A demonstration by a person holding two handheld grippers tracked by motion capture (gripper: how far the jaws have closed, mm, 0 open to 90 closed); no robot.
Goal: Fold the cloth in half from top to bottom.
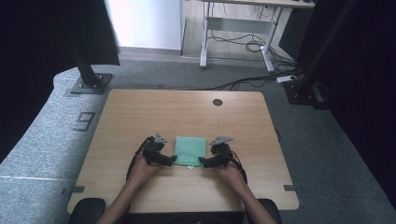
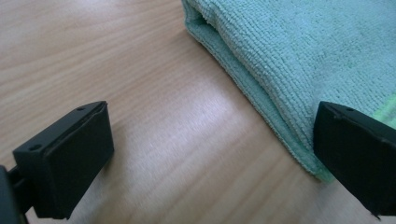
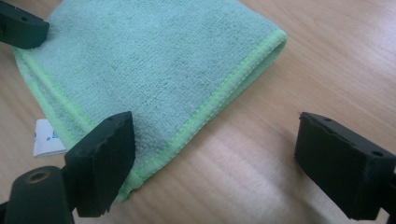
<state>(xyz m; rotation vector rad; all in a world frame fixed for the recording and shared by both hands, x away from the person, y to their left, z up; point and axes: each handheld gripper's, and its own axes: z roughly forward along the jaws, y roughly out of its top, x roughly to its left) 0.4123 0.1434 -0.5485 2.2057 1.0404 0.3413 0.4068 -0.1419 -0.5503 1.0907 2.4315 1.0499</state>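
Observation:
A folded green microfibre cloth lies flat on the wooden table, near its front edge. My left gripper sits at the cloth's near left corner and my right gripper at its near right corner, both low over the table. In the left gripper view the jaws of the left gripper stand wide apart, one over bare wood, the other over the cloth edge. The right gripper is open too, straddling the cloth corner with its bright green hem. A white label pokes out beneath the cloth.
A round dark cable hole sits near the table's far edge. Grey carpet surrounds the table, with black stand bases at the back left and back right. Another desk's white legs and cables lie beyond.

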